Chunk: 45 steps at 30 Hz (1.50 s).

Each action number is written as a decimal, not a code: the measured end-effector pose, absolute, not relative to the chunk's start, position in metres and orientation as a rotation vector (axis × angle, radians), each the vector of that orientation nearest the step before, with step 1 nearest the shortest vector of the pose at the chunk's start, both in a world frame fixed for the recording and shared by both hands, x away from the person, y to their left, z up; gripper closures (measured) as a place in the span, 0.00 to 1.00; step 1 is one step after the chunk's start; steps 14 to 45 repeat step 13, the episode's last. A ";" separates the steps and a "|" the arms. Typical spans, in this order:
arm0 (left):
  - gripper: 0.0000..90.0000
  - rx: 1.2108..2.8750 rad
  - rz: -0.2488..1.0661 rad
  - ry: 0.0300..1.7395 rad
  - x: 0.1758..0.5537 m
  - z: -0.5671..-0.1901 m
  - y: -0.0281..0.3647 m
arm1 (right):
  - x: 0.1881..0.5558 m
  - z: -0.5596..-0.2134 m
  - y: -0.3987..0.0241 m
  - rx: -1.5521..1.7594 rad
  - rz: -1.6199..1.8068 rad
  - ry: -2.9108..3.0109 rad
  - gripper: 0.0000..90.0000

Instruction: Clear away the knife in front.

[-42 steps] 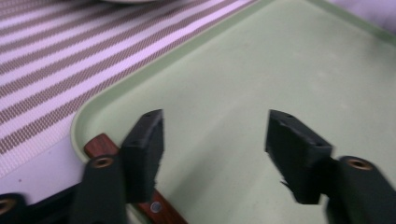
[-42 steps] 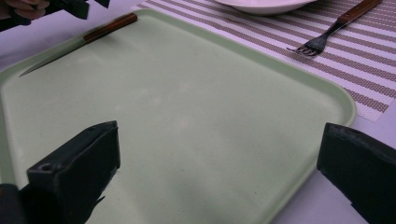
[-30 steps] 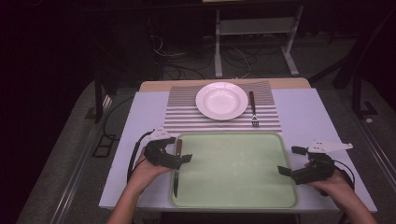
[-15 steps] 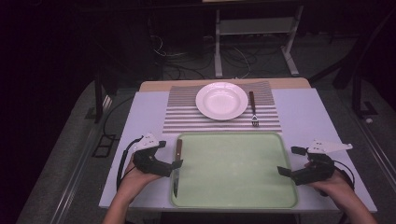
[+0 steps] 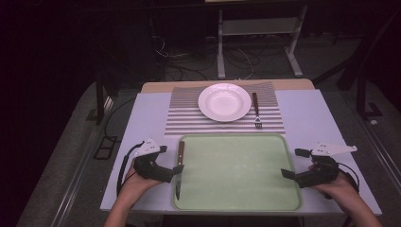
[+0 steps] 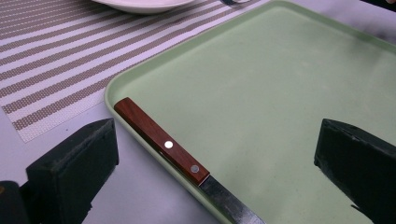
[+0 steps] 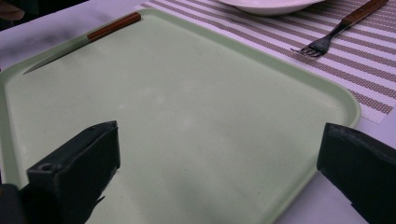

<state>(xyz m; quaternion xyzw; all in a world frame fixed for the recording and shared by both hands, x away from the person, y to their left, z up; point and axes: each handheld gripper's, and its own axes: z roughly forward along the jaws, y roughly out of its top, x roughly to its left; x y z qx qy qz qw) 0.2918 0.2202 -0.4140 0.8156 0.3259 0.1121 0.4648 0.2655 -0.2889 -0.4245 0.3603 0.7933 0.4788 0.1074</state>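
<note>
Left tongs (image 5: 176, 171) gape wide and empty, jaws either side of the knife (image 6: 161, 140) lying along the green tray's (image 5: 236, 205) left rim; right tongs (image 5: 286, 173) equally open. Thin, stiff, slippery blade: grip the wooden handle

- The tray (image 5: 236, 172) lies at the near middle of the worktop (image 5: 146, 113)
- The knife (image 5: 179, 168) lies along the tray's left rim, handle away from the person
- The mat (image 5: 184, 116) lies behind the tray
- The plate (image 5: 224, 101) sits on the mat, with the fork (image 5: 256, 109) just to its right
- The left gripper (image 5: 176, 171) is at the knife, the right gripper (image 5: 286, 173) at the tray's right rim
</note>
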 end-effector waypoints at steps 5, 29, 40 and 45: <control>0.00 2.001 0.273 0.802 0.292 -0.414 0.220 | 0.266 -0.425 -0.289 1.060 1.409 2.336 0.00; 0.00 2.003 0.273 0.802 0.292 -0.414 0.220 | 0.265 -0.425 -0.289 1.060 1.411 2.335 0.00; 0.00 2.003 0.273 0.802 0.292 -0.414 0.220 | 0.265 -0.425 -0.289 1.060 1.411 2.335 0.00; 0.00 2.003 0.273 0.802 0.292 -0.414 0.220 | 0.265 -0.425 -0.289 1.060 1.411 2.335 0.00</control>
